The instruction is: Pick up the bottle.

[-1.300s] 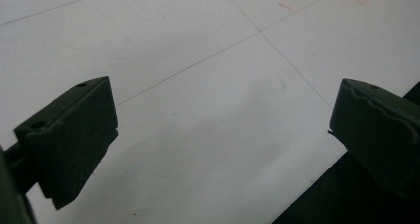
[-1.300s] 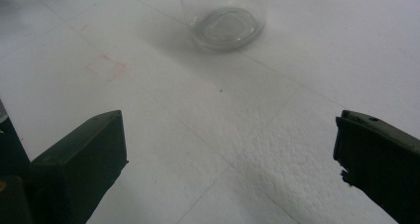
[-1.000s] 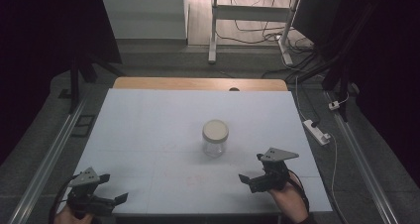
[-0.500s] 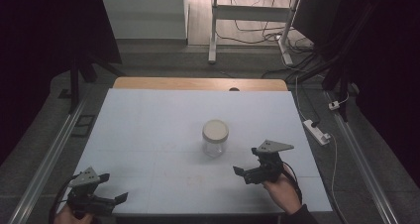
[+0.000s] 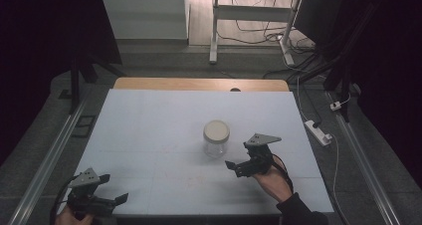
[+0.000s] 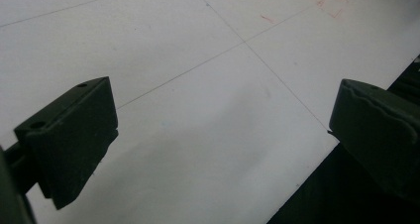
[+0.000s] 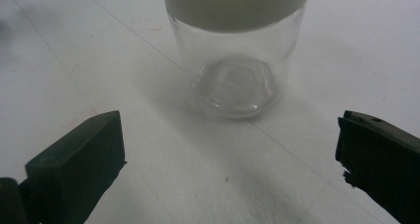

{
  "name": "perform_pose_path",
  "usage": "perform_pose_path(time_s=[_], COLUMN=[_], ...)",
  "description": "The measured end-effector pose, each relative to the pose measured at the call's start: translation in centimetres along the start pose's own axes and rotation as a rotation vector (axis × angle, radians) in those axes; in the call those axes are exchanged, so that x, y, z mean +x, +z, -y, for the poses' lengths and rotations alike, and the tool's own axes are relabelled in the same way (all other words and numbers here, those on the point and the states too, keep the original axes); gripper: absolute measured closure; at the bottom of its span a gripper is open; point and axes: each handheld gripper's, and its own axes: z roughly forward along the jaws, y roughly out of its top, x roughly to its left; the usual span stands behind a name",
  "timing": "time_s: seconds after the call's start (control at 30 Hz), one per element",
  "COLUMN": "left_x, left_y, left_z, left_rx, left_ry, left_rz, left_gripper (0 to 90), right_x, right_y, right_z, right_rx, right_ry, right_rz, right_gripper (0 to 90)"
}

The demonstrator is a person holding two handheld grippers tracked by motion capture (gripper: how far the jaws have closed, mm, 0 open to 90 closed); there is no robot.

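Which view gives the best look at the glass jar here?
The right gripper view: the glass jar stands close ahead of the open jaws, its clear wall, base and pale lid plain. The high view shows it small, mid-table, lid seen from above. The left gripper view looks at bare table.

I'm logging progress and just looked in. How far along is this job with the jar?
Nothing looks done: the glass jar stands upright mid-table, cream lid on. In hand: the right gripper is open beside it, its fingers short of the glass. The left gripper is open by the near edge. Gripping the jar and anything after remains.
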Motion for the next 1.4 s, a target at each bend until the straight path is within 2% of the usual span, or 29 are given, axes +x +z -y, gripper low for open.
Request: perform_pose_path(time_s=[0.37,0.67,1.07,1.4], left_x=[0.0,0.0,0.0,0.0], left_y=[0.1,0.1,0.2,0.2], left_z=[0.0,-0.1,-0.1,-0.1], left_rx=[0.011,0.013,0.015,0.019], left_ry=[0.005,0.007,0.007,0.008], left_rz=[0.003,0.005,0.011,0.013], left_gripper=[0.0,0.0,0.0,0.0], right_x=[-0.5,-1.0,-0.8,-0.9], right_y=[2.5,4.6,7.0,8.1], right_z=[-1.2,-2.1,-3.2,-3.5], right_rx=[-0.018,-0.009,-0.018,-0.029], right_ry=[-0.012,-0.017,-0.050,-0.066], right_rz=[-0.022,-0.038,-0.032,-0.030], right_gripper=[0.0,0.0,0.0,0.0])
